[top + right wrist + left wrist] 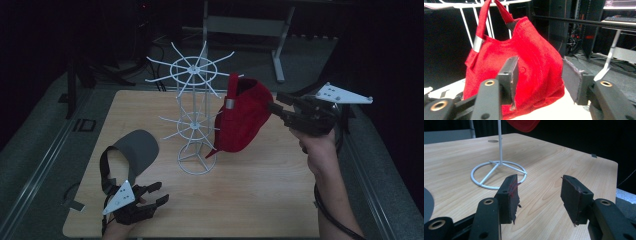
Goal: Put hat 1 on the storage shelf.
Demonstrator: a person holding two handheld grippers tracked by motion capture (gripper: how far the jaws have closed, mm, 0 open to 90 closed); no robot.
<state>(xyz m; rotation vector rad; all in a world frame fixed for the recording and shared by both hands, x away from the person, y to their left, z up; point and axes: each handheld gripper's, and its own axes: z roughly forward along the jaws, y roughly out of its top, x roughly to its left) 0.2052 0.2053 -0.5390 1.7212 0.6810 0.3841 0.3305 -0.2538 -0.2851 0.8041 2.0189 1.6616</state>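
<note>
red cap [245, 117] hangs by its strap on the white rack [196, 107]; right gripper [274, 108], jaws apart, sits beside its crown, seemingly mid-hanging or retrieval; next move needs a clean pinch.

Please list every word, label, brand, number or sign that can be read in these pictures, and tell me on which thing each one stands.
None can be read.
Red cap: no print or logo shows.
Grey cap: plain.
White rack: no label.
Right gripper plate: dots, no text.
Screen in the right gripper view: too blurred to read.
</note>
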